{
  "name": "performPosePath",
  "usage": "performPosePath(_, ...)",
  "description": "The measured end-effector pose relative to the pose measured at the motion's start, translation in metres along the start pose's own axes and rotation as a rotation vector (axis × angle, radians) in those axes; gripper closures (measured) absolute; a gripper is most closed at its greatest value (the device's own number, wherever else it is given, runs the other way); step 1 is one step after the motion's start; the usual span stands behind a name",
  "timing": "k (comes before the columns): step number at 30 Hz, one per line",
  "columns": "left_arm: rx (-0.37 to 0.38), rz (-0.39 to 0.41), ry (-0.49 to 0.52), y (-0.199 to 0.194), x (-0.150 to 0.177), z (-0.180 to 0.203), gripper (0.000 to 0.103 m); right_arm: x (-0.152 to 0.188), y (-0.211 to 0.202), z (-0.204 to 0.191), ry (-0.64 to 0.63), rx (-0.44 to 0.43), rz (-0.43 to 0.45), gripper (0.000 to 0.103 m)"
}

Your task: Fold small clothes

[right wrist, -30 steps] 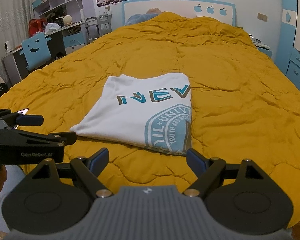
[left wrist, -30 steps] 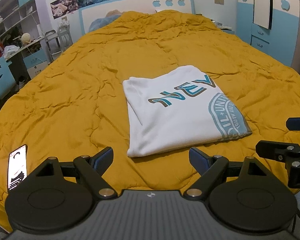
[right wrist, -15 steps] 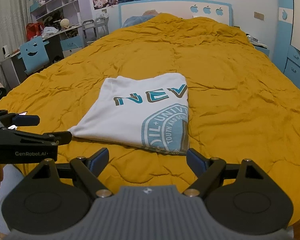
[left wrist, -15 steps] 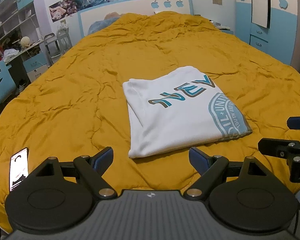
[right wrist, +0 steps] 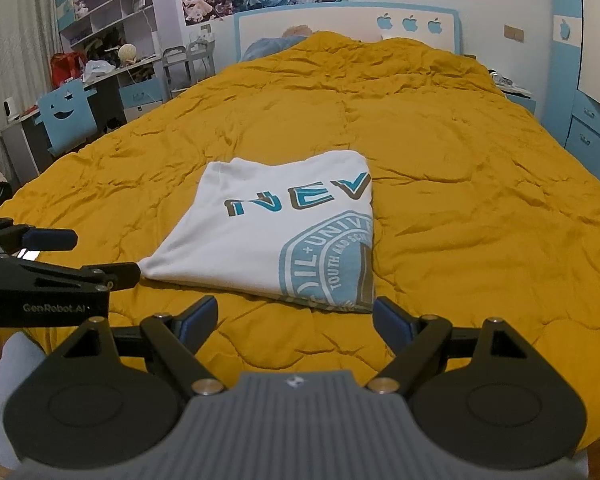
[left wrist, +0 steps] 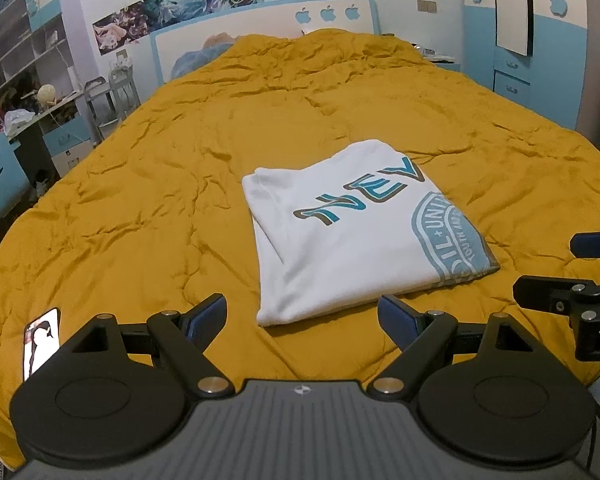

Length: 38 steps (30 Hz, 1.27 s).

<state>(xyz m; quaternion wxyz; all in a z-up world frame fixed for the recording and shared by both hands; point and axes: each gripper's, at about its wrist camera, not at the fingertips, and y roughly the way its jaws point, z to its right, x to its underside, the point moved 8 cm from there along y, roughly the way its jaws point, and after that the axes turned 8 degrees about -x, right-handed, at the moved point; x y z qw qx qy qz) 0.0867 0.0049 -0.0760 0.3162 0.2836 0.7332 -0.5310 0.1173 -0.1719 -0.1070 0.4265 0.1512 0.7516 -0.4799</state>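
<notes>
The folded white T-shirt lies flat at 12 o'clock on the mustard quilt, edges free. The left gripper and right gripper hover short of its near hem, both spread, empty. A phone lies at 9 o'clock.

The white shirt is made of soft, smooth cloth. The yellow bed cover is made of crinkled, matt cloth.
</notes>
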Motion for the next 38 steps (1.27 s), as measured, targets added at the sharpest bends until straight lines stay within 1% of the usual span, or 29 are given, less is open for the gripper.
performPosePath(23,0.029,-0.006,0.003,0.0000,0.0000,0.0006,0.003,-0.0002,0.0004,0.0062,0.019,0.012,0.008,0.023)
performPosePath(38,0.033,-0.002,0.004,-0.0032,-0.0025,0.0000,0.003,-0.0010,-0.0014,0.0100,0.037,0.021,0.011,0.023)
